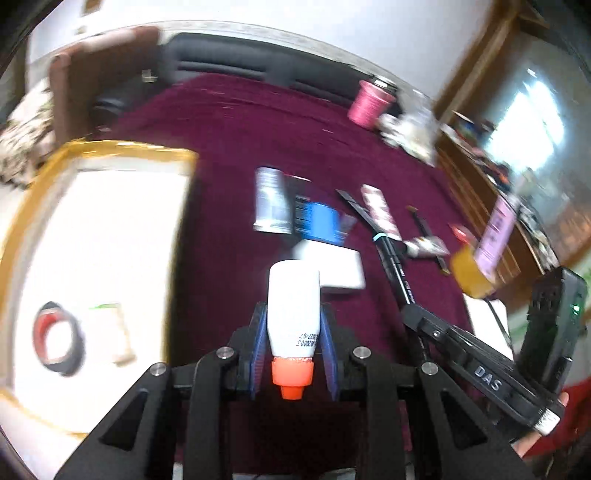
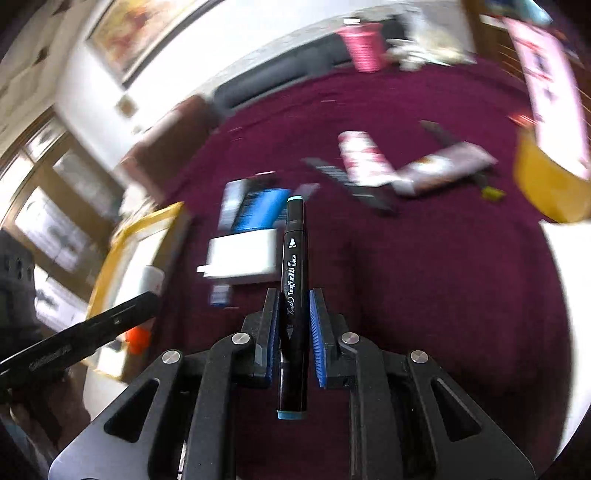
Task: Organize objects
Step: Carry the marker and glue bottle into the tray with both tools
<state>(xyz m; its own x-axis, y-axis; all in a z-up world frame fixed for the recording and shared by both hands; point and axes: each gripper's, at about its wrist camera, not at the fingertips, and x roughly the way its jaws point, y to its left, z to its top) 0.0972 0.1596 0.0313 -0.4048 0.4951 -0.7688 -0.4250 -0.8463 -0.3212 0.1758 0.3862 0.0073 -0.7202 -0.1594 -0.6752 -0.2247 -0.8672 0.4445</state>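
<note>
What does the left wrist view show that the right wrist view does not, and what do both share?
Only the left wrist view shows the inside of the gold-rimmed white tray, with a roll of tape lying in it, and a silver can lying on the cloth.

Only the right wrist view shows a framed picture on the wall.

Both show the maroon cloth, the pink cup, the white box, the left gripper shut on a white tube with an orange cap, and the right gripper shut on a black marker.
</note>
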